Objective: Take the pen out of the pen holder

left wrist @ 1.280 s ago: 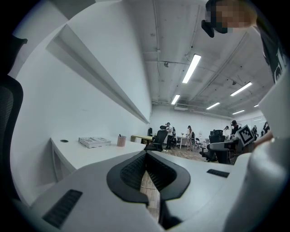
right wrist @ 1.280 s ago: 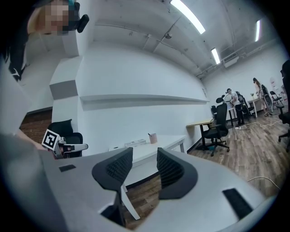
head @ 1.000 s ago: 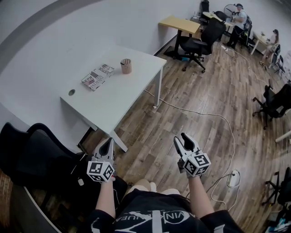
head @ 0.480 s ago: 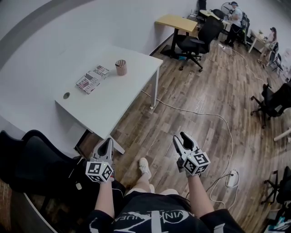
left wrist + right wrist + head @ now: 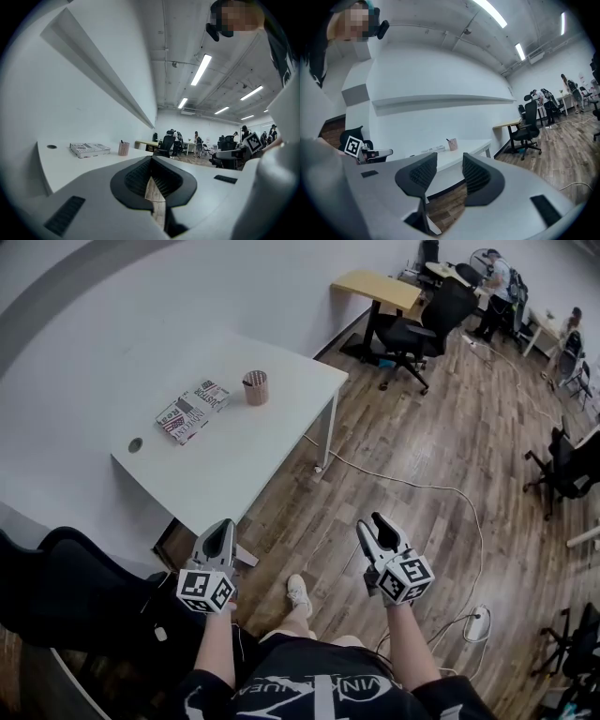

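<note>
Pen (image 5: pixel 121 141) stands in the pen holder (image 5: pixel 255 387); only its dark tip shows above the rim in the left gripper view (in the head view it is too small to make out). The pen holder, a pinkish mesh cup, sits upright on the white table (image 5: pixel 253 446) toward its far side, at about 11 o'clock from both grippers and well apart from them. At its 8 o'clock, near but not touching, lies a flat printed box (image 5: pixel 192 412). Farther along the same line, a round cable hole (image 5: pixel 135 444) is set in the tabletop.

Below the table's near edge the left gripper (image 5: pixel 223 527) is held over the wooden floor (image 5: pixel 412 456). Its jaws are drawn together to a thin slit with nothing between them. At its 3 o'clock is the right gripper (image 5: pixel 373 527), its jaws a moderate gap apart and empty. In the right gripper view, the pen holder shows small and distant above that gap.

A white cable (image 5: pixel 422 488) trails across the floor at the right gripper's 1 o'clock. A black office chair (image 5: pixel 408 334) stands by a wooden desk (image 5: pixel 375 287) at the room's 1 o'clock. The person's shoe (image 5: pixel 298 592) shows between the grippers, lower down.
</note>
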Available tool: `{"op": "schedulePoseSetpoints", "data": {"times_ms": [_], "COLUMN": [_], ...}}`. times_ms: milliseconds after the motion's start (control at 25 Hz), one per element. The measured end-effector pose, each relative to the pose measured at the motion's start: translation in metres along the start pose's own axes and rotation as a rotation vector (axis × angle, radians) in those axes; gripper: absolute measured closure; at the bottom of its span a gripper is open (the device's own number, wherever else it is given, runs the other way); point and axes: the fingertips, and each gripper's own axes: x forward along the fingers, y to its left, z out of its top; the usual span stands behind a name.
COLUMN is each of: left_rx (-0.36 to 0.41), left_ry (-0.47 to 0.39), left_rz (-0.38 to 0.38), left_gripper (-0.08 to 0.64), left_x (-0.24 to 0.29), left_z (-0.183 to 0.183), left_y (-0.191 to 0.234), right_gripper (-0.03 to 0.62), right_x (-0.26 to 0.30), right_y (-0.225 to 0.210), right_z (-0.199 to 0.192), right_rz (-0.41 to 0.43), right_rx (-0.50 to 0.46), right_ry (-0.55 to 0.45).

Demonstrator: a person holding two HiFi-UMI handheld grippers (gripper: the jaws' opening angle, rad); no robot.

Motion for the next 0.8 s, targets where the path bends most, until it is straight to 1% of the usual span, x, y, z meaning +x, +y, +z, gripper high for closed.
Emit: {"op": "schedulePoseSetpoints", "data": {"times_ms": [240, 520, 800], "left_rx": [-0.003, -0.008, -0.009], "left_ry": [0.011, 0.019, 0.03], "left_rz": [-0.003, 0.015, 0.011], "left_gripper": [0.545, 0.545, 0.545], "left_x": [0.037, 0.072, 0.107], "left_z": [0.006, 0.01, 0.014], "left_y": [0.012, 0.04, 0.061], "right_gripper": [0.434, 0.434, 0.434], "right_x": [0.039, 0.086, 0.127], "right_y": [-0.014, -0.024, -0.035], "right_z": [0.005, 0.013, 0.019], "right_rz": [0.019, 0.037, 0.046], "right_rx": [0.003, 0.006, 0.011], "right_ry": [0.019, 0.029, 0.039]}}
